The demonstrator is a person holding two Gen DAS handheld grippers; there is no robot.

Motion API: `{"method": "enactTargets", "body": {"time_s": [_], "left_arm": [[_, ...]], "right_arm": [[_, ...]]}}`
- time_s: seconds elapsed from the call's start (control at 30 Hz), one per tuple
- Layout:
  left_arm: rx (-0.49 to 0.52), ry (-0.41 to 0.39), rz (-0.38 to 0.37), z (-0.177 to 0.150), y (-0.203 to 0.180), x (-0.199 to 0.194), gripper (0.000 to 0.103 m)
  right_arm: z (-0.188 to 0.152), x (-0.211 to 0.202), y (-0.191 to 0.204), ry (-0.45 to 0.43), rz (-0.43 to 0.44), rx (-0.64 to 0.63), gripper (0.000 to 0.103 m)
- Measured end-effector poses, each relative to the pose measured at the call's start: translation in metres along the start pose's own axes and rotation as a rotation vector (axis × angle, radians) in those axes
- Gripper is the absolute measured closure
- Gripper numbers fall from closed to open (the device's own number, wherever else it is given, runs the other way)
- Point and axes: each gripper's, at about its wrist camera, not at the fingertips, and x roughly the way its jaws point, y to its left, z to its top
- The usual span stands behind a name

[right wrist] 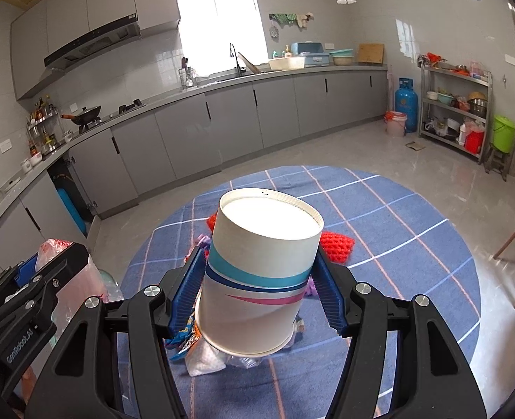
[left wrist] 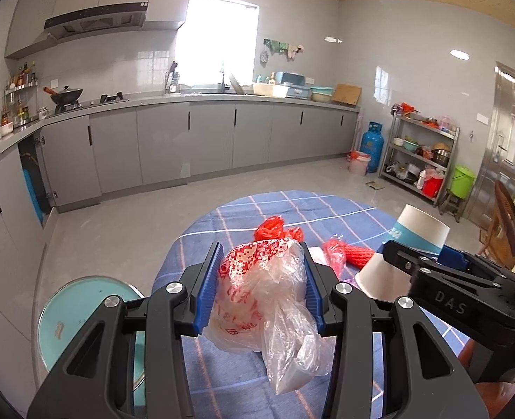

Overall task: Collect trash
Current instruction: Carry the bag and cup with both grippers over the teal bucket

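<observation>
Grey kitchen cabinets (left wrist: 173,139) run along two walls under a bright window, and in front of them stands a round desk (left wrist: 292,209) covered in a blue checked cloth.

Above the desk's near edge, the left claw (left wrist: 261,286) is clenched on a crumpled clear plastic bag (left wrist: 268,300) printed in red. Both blue ribbed pads press into its sides with a moderate gap between them, and a loose tail of the bag hangs down below the fingers. Left of this claw, lower down, sits a round teal stool (left wrist: 75,317).

The right claw (right wrist: 257,279) stands wider and grasps a white paper cup (right wrist: 257,265) with teal, blue and pink stripes. The pads bear on the cup's sides about halfway along it. The cup is tilted, its base turned toward the room and its mouth toward the camera.

On the cloth beyond both claws lies red foam netting (left wrist: 341,255), in several pieces. Directly under the held cup, in the right wrist view, more scraps rest on the desk: a crumpled white wrapper (right wrist: 205,359) and some colourful packaging (right wrist: 187,331), partly hidden by the cup.
</observation>
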Motion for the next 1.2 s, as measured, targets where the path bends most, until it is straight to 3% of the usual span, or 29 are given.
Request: {"method": "enactTargets", "body": {"time_s": [0.57, 0.73, 0.93, 1.2], "left_arm": [[-0.016, 0.009, 0.025, -0.019, 0.018, -0.022, 0.06], [-0.03, 0.004, 0.008, -0.027, 0.024, -0.03, 0.06], [-0.089, -0.01, -0.079, -0.042, 0.051, -0.054, 0.06], [-0.122, -0.038, -0.024, -0.054, 0.083, -0.073, 0.06]], "right_arm": [[-0.012, -0.022, 0.015, -0.003, 0.02, -0.016, 0.042], [-0.018, -0.03, 0.018, -0.007, 0.023, -0.026, 0.042], [-0.023, -0.037, 0.02, -0.003, 0.036, -0.026, 0.042], [-0.028, -0.036, 0.045, 0.006, 0.096, -0.064, 0.042]]}}
